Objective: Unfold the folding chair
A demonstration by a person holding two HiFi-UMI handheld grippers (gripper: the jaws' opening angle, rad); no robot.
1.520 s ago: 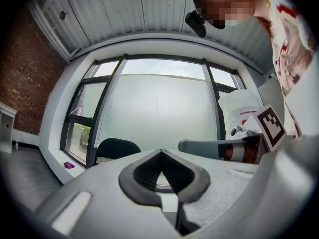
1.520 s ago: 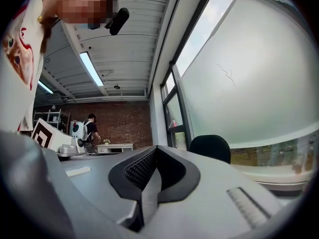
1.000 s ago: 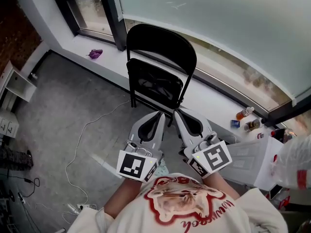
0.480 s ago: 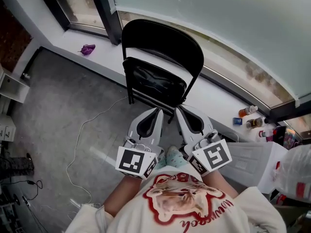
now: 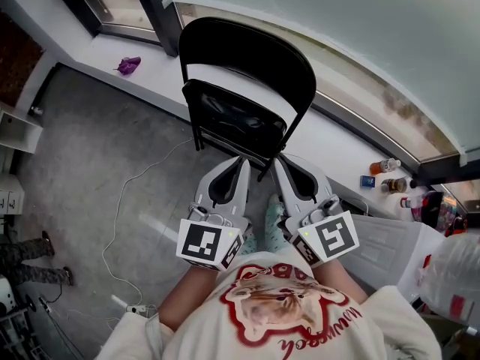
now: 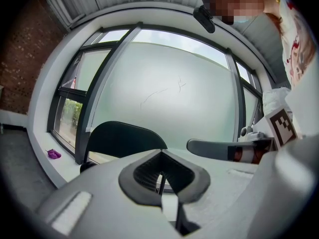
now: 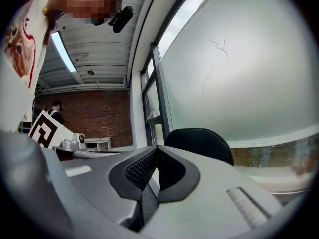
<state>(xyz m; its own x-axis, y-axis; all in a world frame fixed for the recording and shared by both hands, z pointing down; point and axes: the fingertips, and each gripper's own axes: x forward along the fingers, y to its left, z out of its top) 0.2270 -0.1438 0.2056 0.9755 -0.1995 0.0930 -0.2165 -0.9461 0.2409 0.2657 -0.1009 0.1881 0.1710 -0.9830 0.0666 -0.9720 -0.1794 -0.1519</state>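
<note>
I see the black folding chair [image 5: 240,73] standing folded on the floor against the white window sill [image 5: 161,70]. My left tongs [image 5: 241,162] and right tongs [image 5: 276,163] sit side by side close below its seat. Both are pressed together, pinching nothing. A small purple scrap [image 5: 128,65] lies on the sill.

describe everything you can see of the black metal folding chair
The black metal folding chair has a rounded backrest panel, an open gap below it, then a glossy seat in a thin tube frame. It looks folded: the seat is tipped up nearly flat with the frame. It stands upright on the grey floor, right in front of the white window ledge. The left gripper and right gripper point at its lower edge; contact cannot be told.
</note>
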